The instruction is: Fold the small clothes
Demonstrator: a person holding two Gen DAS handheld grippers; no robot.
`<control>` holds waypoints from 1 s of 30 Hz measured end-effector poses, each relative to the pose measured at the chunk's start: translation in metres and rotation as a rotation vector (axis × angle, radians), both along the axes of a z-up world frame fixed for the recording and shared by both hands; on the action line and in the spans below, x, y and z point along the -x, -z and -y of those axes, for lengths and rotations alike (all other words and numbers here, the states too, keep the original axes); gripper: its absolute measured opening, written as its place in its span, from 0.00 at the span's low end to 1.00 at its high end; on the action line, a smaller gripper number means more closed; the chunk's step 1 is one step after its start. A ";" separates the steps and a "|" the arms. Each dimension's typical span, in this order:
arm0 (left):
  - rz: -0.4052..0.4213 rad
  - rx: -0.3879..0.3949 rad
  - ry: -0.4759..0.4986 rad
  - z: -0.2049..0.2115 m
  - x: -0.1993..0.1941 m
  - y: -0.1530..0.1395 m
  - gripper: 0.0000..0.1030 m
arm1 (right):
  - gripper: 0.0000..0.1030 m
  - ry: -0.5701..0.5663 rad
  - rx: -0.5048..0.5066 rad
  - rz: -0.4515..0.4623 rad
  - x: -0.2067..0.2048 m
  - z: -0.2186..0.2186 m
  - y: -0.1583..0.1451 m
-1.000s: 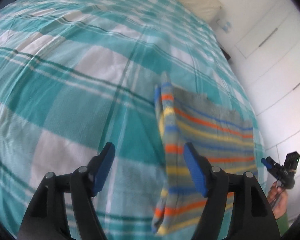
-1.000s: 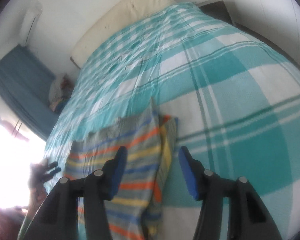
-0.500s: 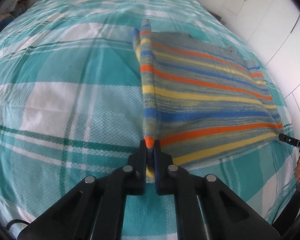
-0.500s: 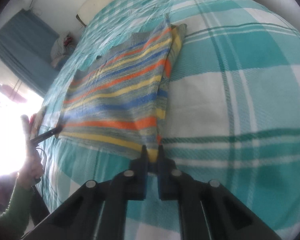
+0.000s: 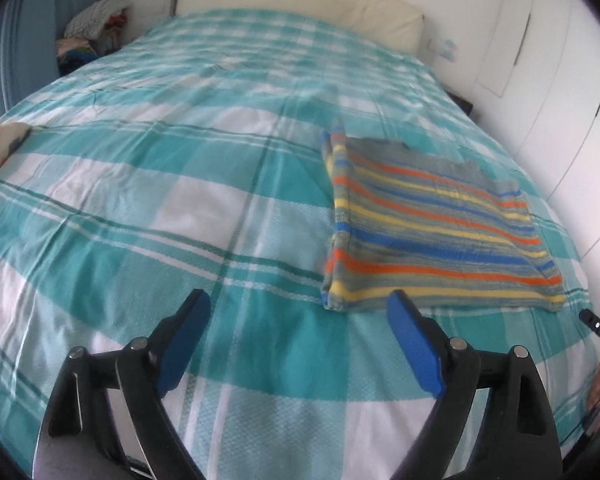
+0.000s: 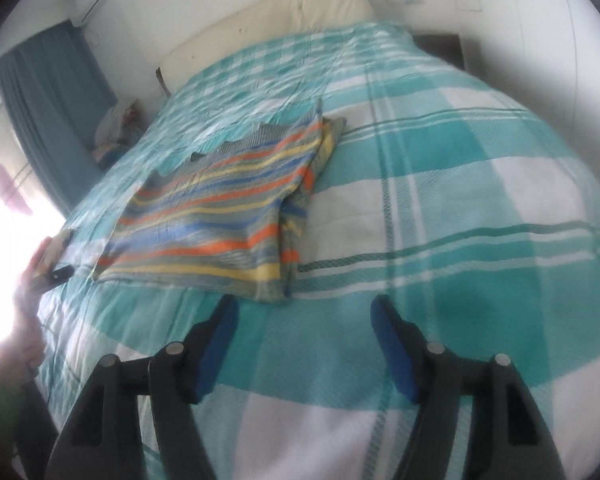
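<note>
A folded striped garment [image 5: 432,232], grey with orange, yellow and blue bands, lies flat on the teal and white checked bedspread [image 5: 180,200]. My left gripper [image 5: 298,304] hovers just short of the garment's near left corner. Its jaws are opening and nothing is between them. In the right wrist view the same garment [image 6: 220,208] lies ahead and to the left. My right gripper [image 6: 304,306] sits just behind its near right corner, jaws opening, with only bedspread [image 6: 460,200] between the blue pads.
A cream headboard cushion [image 5: 300,4] runs along the far end of the bed. A pile of clothes [image 5: 92,32] and a blue curtain [image 6: 48,120] stand at the far left. White wardrobe doors [image 5: 560,100] line the right side. A person's hand [image 6: 28,344] shows at the left edge.
Half a second ago both grippers were shut on the garment's near corners. Both have since let go, opened wide and drawn back, and the garment rests flat on the bed.
</note>
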State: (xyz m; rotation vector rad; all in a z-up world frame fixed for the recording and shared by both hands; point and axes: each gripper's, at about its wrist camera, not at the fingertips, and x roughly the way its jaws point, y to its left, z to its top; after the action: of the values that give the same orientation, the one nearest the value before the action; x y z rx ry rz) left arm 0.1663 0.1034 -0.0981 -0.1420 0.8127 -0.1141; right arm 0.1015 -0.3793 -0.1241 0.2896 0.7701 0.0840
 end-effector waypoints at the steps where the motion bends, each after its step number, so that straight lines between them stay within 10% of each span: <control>1: 0.013 -0.008 -0.006 0.001 0.003 0.003 0.91 | 0.68 0.026 0.009 0.016 0.005 0.003 0.001; 30: -0.039 -0.064 -0.044 0.012 0.005 0.031 0.91 | 0.84 0.046 0.043 0.009 0.009 0.008 0.029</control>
State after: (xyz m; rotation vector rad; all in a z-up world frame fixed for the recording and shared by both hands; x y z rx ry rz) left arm 0.1616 0.0915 -0.1295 -0.1021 0.8507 -0.0440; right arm 0.0925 -0.3878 -0.1536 0.2654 0.7555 0.0251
